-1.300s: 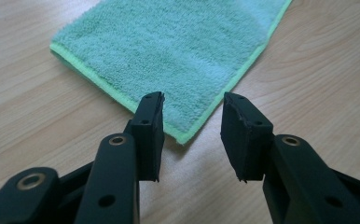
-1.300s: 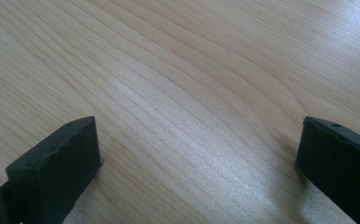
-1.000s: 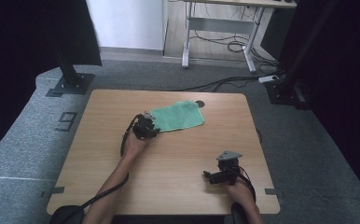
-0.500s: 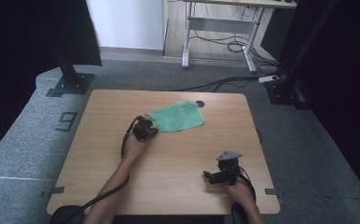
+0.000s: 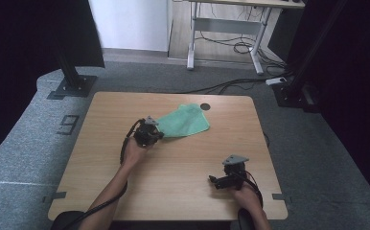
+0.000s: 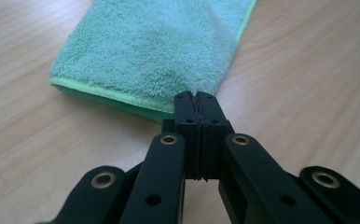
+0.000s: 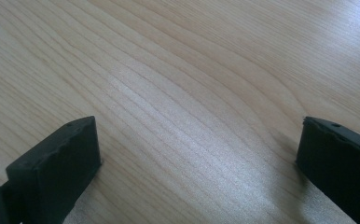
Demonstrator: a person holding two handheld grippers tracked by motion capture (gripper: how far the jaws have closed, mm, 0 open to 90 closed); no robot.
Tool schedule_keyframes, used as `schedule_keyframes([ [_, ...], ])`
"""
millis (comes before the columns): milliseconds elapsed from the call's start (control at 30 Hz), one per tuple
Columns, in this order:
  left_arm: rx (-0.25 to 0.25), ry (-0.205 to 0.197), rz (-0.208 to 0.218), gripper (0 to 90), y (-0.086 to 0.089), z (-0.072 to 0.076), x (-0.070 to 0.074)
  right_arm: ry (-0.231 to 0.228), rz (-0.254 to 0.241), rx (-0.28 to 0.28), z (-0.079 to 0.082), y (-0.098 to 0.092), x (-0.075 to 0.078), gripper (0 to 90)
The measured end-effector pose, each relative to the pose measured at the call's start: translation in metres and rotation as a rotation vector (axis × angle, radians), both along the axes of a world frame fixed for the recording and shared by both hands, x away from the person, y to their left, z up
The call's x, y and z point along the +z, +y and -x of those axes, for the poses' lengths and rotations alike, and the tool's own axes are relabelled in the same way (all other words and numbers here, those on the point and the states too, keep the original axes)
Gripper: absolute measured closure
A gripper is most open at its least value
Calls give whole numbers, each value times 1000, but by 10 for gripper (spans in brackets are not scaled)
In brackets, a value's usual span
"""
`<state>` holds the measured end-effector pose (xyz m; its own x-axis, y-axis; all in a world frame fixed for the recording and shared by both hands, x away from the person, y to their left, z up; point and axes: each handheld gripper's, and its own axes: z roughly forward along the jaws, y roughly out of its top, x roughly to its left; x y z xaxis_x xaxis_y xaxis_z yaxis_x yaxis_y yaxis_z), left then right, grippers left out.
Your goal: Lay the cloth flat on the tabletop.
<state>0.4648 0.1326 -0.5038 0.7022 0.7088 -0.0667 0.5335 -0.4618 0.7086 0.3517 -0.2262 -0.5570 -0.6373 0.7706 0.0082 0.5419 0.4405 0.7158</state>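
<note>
A green terry cloth (image 5: 185,122) lies on the far middle of the wooden table (image 5: 101,158). My left gripper (image 5: 157,134) sits at the cloth's near left corner. In the left gripper view its jaws (image 6: 196,100) are pressed together, with the hem of the cloth (image 6: 155,46) pinched at their tips and the corner raised slightly off the wood. My right gripper (image 5: 213,181) rests near the table's front right, pointing left. In the right gripper view it (image 7: 199,140) stands wide open over bare wood with nothing between its fingers.
A dark round hole (image 5: 204,106) pierces the table just beyond the cloth. On the grey floor behind stand black stand bases (image 5: 70,86), a desk's metal legs (image 5: 192,45) and loose cables (image 5: 231,86).
The left gripper has closed on the cloth's corner and shifted slightly, and the corner has lifted with it. The right gripper has stayed where it was.
</note>
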Motion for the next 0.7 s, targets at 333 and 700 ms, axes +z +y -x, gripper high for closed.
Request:
schedule_keyframes([
  [333,-21,24,39,886,18,29,-1,0,0,0,0,0,0,0],
  [700,-52,48,38,880,32,64,-11,-1,1,8,0,-1,0,0],
])
